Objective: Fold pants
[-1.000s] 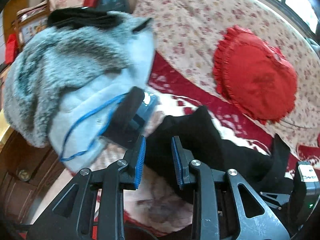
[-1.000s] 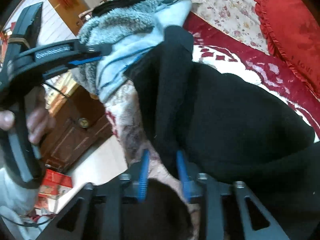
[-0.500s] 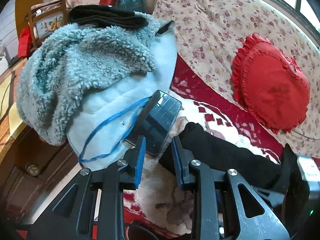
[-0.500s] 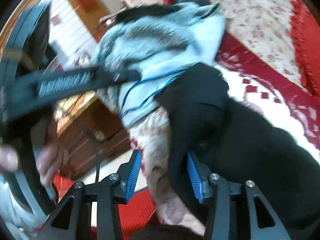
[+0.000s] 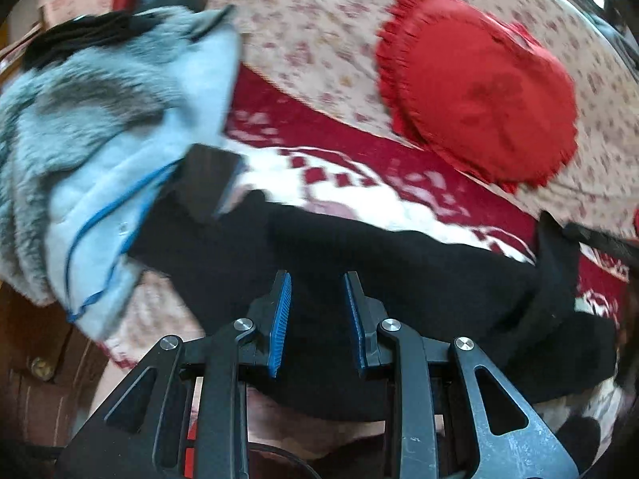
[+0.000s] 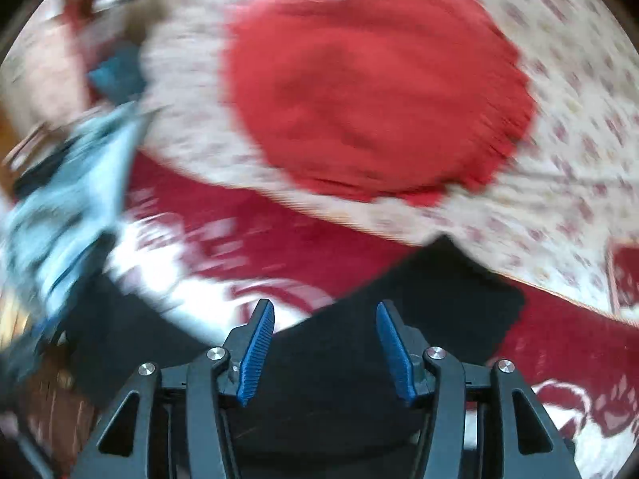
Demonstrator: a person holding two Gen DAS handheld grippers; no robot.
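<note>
The black pants (image 5: pixel 399 271) lie stretched across the red-and-white blanket (image 5: pixel 359 183) on the sofa seat. My left gripper (image 5: pixel 318 291) hovers over their middle, jaws a narrow gap apart, with nothing pinched between the blue pads. In the blurred right wrist view, one squared end of the pants (image 6: pixel 439 295) lies on the blanket (image 6: pixel 199 263). My right gripper (image 6: pixel 324 307) is above that end with its jaws opening wide, and the pads do not press on the cloth.
A pale blue fleece jacket (image 5: pixel 100 119) is heaped at the left, with a dark phone (image 5: pixel 207 183) by its edge, touching the pants. A red heart cushion (image 5: pixel 479 92) leans on the floral sofa back (image 5: pixel 311 40). Wooden furniture (image 5: pixel 24 359) stands low on the left.
The right gripper's jaws widened off the pants fold and it swung right, toward the red cushion. The pants now lie spread under the left gripper, which shifted slightly and kept the same gap.
</note>
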